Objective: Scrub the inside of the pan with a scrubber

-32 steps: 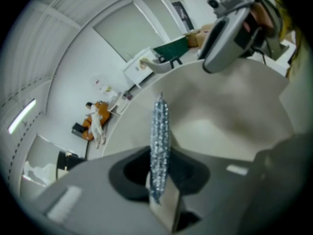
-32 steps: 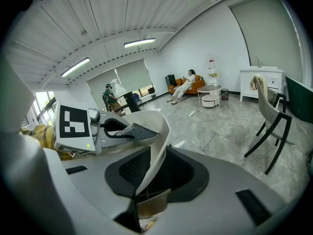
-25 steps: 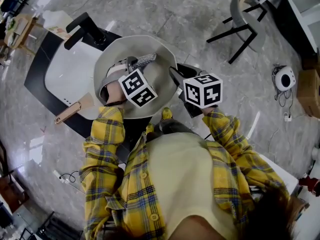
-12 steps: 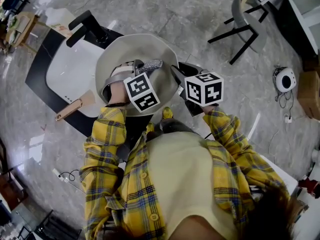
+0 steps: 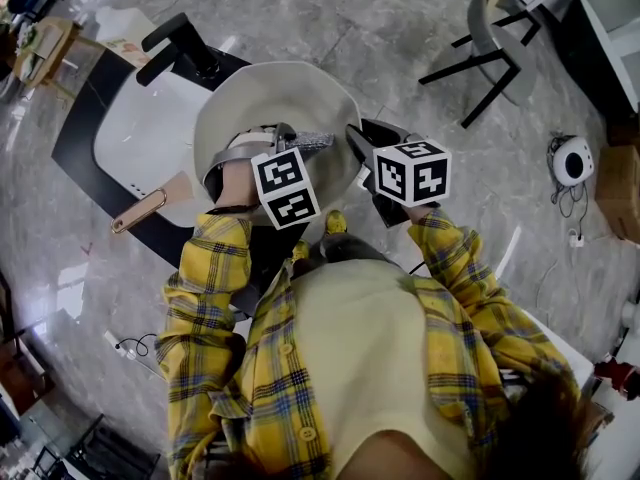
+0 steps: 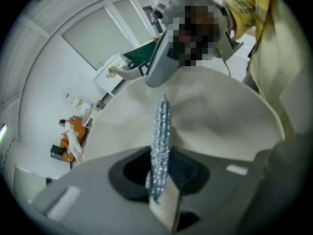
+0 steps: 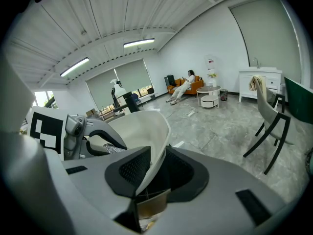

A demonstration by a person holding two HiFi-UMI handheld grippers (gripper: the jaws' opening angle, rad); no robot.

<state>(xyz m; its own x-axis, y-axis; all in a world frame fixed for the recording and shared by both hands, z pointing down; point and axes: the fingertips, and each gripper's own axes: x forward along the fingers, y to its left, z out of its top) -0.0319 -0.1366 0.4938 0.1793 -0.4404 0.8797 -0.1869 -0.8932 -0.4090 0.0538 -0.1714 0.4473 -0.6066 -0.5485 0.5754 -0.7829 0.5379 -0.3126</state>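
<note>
Head view: a cream pan (image 5: 268, 96) is held up and tilted over the right-hand edge of a black counter (image 5: 82, 136), with its open side turned toward the person.
Scrubber (image 6: 160, 131): a flat, glittery silver pad stands on edge inside the pan, close to the inner wall. Whether it touches the wall cannot be told.
Left hand-held gripper (image 6: 159, 182): its jaws are closed tight on the lower end of the scrubber, and it reaches into the pan.
Right hand-held gripper (image 7: 146, 180): it is clamped on the pan's rim, one jaw inside and one outside, carrying the pan.
Around it: a white sink (image 5: 140, 140) is set in the counter, with a black tap (image 5: 180, 53) at the far edge and a copper-coloured handle (image 5: 136, 218) at the near edge. A chair (image 5: 490, 38) stands on the floor, well apart.
Step in hand: judged to be the scrubbing itself, since both tools are in place.
Next move: it calls for pressing the pad against the inner wall and sweeping it, while the rim grip holds firm so the pan does not twist.
</note>
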